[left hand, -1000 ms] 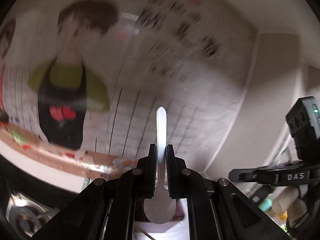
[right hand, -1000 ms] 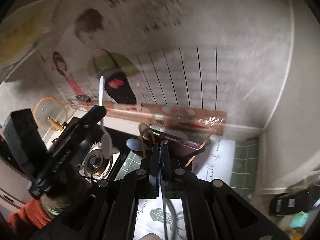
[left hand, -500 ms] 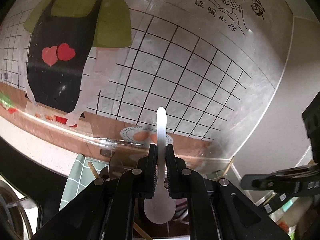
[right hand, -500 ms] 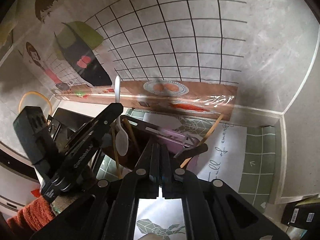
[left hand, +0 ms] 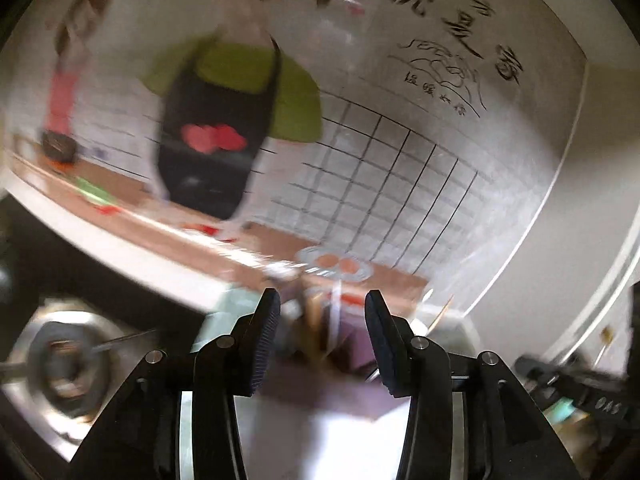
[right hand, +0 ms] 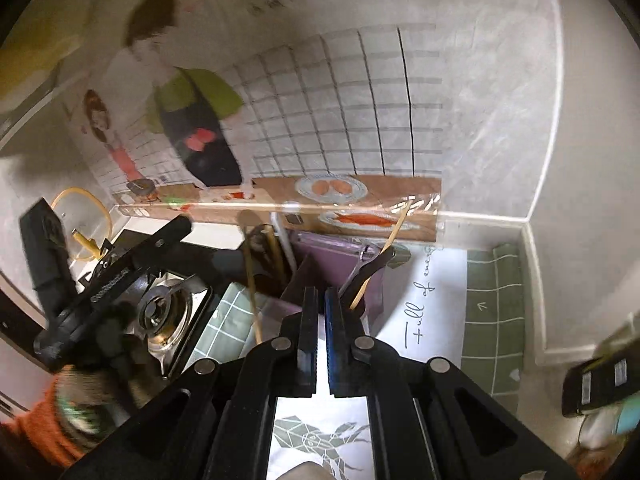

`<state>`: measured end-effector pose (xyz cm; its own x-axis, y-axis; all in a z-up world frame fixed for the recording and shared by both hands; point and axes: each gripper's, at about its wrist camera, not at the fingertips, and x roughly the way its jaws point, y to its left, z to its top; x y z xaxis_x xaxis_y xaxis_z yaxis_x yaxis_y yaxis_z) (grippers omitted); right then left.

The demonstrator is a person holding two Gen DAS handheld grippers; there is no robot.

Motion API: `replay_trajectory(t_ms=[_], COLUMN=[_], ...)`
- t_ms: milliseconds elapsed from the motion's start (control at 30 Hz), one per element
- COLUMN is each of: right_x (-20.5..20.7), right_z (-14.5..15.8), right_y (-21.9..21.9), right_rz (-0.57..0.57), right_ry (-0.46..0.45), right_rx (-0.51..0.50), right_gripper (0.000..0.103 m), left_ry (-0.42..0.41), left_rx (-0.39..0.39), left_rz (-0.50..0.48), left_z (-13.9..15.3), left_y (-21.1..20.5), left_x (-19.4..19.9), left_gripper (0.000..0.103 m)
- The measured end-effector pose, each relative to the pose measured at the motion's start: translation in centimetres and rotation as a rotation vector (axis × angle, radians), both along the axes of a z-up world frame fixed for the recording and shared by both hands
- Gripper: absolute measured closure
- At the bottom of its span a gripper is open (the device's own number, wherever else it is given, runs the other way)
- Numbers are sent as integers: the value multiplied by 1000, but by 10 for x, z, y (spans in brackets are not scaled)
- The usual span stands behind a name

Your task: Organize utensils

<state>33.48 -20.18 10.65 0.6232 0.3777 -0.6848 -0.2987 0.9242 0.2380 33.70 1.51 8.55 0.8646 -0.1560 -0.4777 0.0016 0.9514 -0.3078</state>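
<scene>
While my left tongs [left hand: 322, 320] hang with their ribbed black jaws wide apart and nothing between them, I judge the step to be backing away from the holder. The way to do it well is to lift straight up and back, so neither jaw clips an upright handle. My right tongs [right hand: 322, 320] sit almost together, only a thin slit showing, clamped on nothing. Just beyond both stands the dark purple utensil holder [right hand: 336, 252], with a slim white spoon handle [right hand: 281, 236] and pale wooden chopsticks [right hand: 251, 292] leaning in it. A steel stove burner [right hand: 160, 316] lies off to the left.
</scene>
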Motion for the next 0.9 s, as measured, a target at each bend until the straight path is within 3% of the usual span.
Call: replay_trajectory(t_ms=[67,200,333,500,900], right_x=[-30,-99,-144,-180,-224], right_z=[2,-4,-20,-34,-41], right_y=[4,16,26,27,25], right_rz=[11,25,33,1,-23], right_ry=[-78,-223,-208,-162,-196], right_rx=[-17,-39,-42,-50,-65], right_gripper=[98,85,85,85,83], left_ry=[3,-8,28,59,76], left_rx=[77,194,279,291,291], left_rz=[4,-3,49,50,-17], left_z=[2,1,-6,-13,-16], left_y=[1,6,5,0,-21], left_x=[-36,-104,-161,-199,-217], left_gripper=[58,58,58,58,58])
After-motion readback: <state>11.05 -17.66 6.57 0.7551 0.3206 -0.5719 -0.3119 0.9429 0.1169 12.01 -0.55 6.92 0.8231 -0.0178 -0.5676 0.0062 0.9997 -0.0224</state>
